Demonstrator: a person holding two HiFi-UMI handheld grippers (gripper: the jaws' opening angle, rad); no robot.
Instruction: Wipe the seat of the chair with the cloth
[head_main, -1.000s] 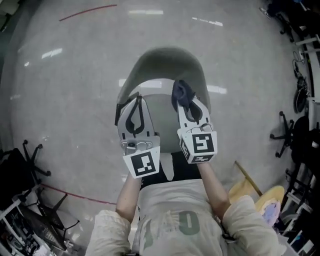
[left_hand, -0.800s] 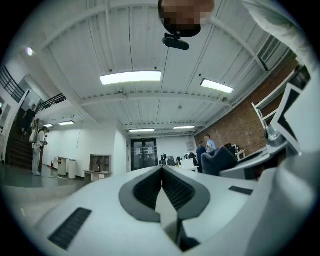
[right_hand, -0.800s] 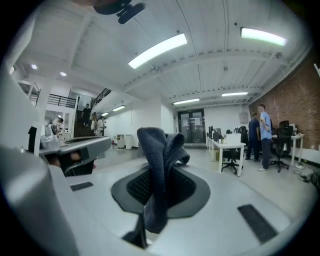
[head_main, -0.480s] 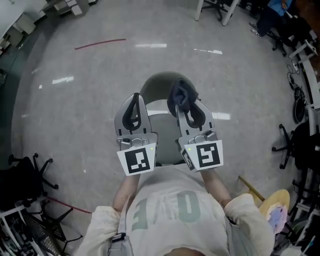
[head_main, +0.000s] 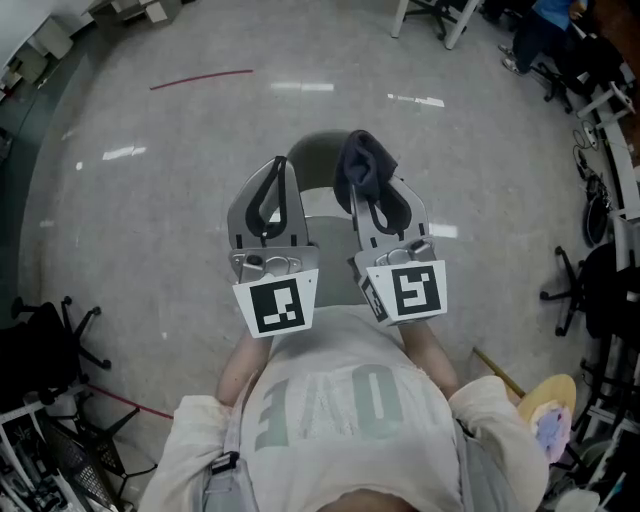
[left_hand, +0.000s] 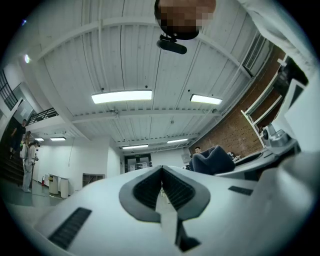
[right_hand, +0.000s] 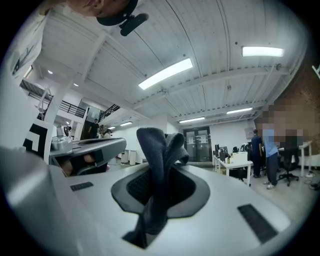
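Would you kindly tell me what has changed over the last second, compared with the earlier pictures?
Both claws have lifted away from the seat of the chair. The chair looks smaller and is now largely covered by them, as if the person had straightened up. Nothing was taken hold of or let go. The right claw stays shut on the dark cloth, and the left claw stays shut and empty.

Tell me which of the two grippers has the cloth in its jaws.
The right gripper: the dark cloth is pinched between its jaws and sticks out past them. The left gripper has its jaws together with nothing between them.
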